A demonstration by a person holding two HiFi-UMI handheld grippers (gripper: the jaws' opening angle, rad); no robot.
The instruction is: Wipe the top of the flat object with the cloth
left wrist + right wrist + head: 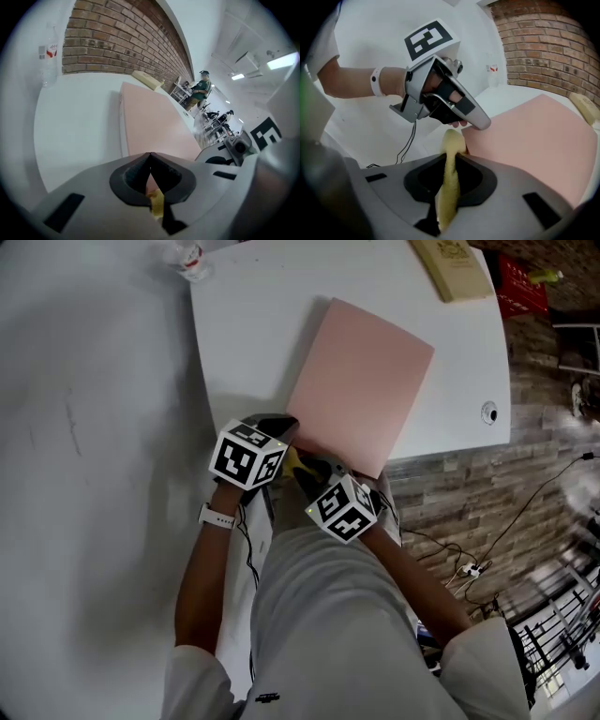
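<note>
Pink board (361, 381) lies flat on the white table (253, 324), skewed, its near corner pointing down toward the person, and both grippers crowd that corner. In the head view the board sits at 1 o'clock from the two marker cubes. Left gripper (150, 155) has its jaws closed, tips meeting, nose right at the board's near edge; from its own view the board stretches away toward 12 o'clock. A yellow scrap shows low in the gap behind the tips, and I can't tell if it's pinched there or just seen through. Right gripper (450, 157) sits just beside it at 4 o'clock in the head view, jaws clamped on the yellow cloth (447, 187). The cloth runs up between the jaws and pokes out past the tips, its end close under the left gripper's nose and at the board's corner. From the right gripper view the board fills the 2 o'clock side. Far off, a bottle (187, 259) stands at the table's 11 o'clock corner and a beige block (455, 268) lies at its 1 o'clock edge.
</note>
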